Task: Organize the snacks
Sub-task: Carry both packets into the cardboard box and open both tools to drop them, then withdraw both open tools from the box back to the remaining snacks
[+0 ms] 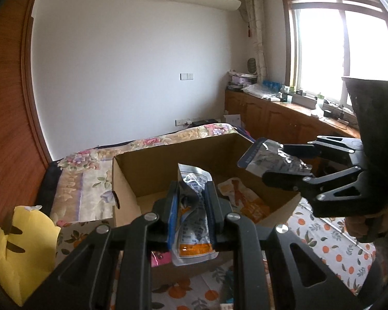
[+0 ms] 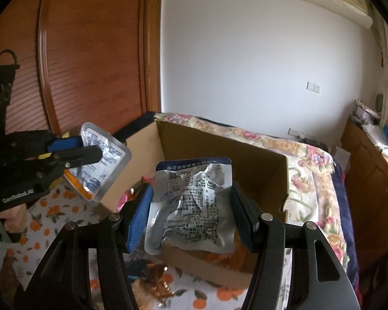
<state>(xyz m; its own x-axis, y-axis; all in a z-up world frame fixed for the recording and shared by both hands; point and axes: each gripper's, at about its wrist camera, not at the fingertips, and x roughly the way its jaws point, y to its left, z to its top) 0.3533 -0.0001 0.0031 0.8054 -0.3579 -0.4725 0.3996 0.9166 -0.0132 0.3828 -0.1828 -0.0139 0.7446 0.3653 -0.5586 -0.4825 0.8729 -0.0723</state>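
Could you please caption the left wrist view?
Both grippers hold silver snack pouches above the cardboard box.

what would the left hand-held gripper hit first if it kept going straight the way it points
Probably the cardboard box. The left hand-held gripper, shut on a silver packet, points over the near edge into the open box, toward its floor or far wall. Depth is hard to judge, so it might pass above the rim.

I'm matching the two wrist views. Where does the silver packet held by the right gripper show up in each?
Left wrist view: silver packet at right of centre, pinched by the right gripper.
Right wrist view: it fills the lower centre.
Shared landmark: the cardboard box.
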